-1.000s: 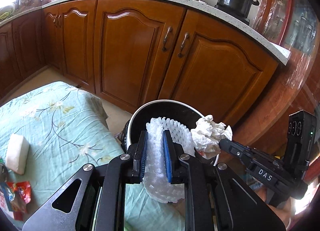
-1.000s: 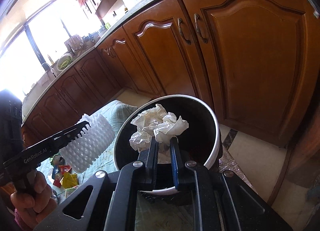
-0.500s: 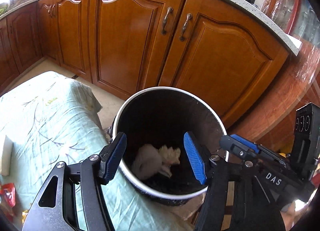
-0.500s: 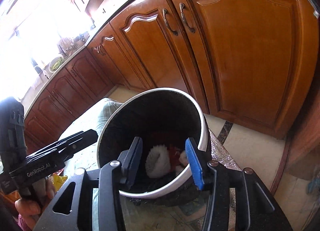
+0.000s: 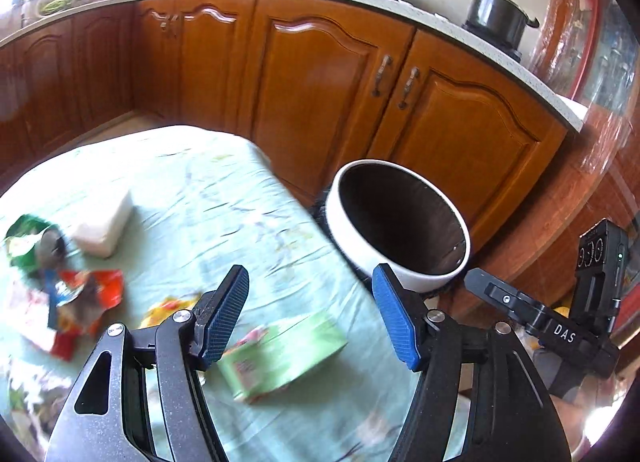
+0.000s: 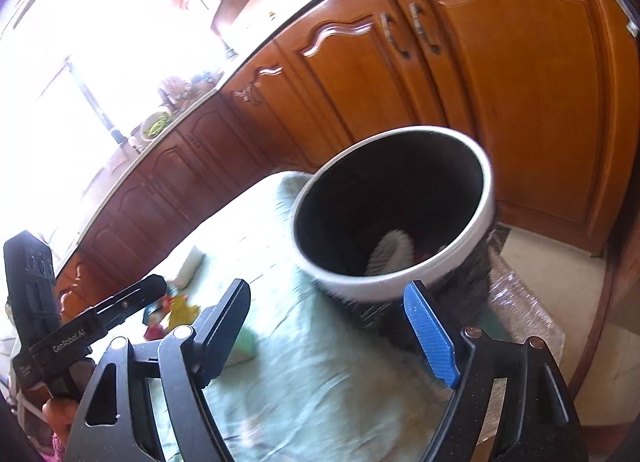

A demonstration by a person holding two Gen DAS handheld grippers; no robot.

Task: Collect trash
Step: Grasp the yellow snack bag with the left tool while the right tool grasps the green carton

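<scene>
1. Left tongs [image 5: 310, 318]: jaws wide apart, just been opening, nothing btwn them; low centre of the left view, over the green-clothed tabletop [image 5: 208, 198].
2. Right tongs [image 6: 340, 326]: also spread, just been opening, empty.
3. Trash bin [image 6: 400, 282], white rim, centre-right of the right view, beside the tabletop edge; white foam net [image 6: 390, 252] inside.
4. Wrappers [image 5: 76, 298], green box [image 5: 280, 354], white block [image 5: 106, 224] on the cloth, lower left, blurred.
</scene>
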